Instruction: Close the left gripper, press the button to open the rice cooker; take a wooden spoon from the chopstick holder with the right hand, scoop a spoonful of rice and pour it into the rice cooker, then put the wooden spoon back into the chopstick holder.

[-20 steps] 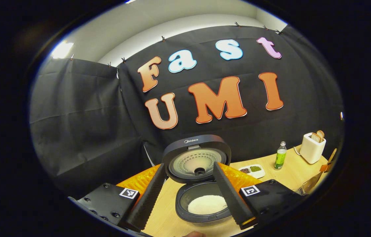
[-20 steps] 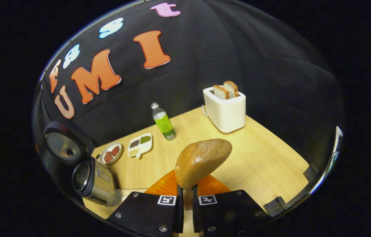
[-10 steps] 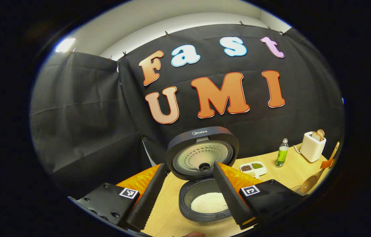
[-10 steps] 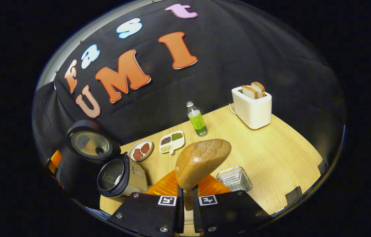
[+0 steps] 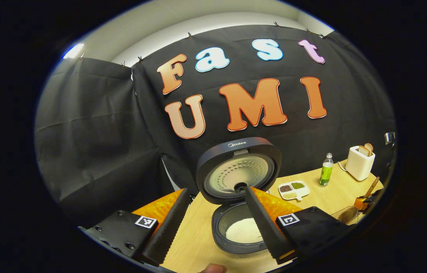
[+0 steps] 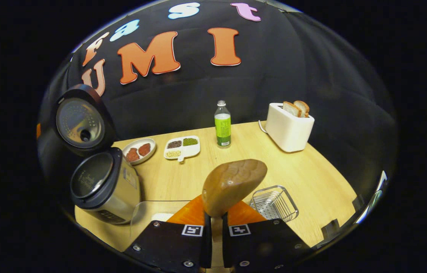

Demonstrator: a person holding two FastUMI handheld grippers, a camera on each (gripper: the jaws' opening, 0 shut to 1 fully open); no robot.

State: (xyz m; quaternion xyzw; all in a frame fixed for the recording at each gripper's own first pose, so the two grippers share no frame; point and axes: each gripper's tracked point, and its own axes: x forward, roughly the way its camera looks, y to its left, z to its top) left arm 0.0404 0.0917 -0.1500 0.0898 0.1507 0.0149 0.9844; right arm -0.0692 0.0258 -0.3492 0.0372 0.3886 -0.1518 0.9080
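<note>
Two fingers (image 6: 206, 242) tight on wooden spoon (image 6: 232, 185), left gripper (image 5: 217, 231) wide above open rice cooker (image 5: 238, 227)

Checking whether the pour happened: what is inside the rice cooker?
In the left gripper view, the open rice cooker holds a patch of white rice in its pot. The left gripper's finger covers the pot's right part.

Bright overhead light, sharp centres, strong fisheye bending at edges.

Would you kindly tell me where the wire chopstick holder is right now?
In the right gripper view, the chopstick holder sits on the table just right of the wooden spoon gripped by the right gripper, with the toaster beyond it.
</note>
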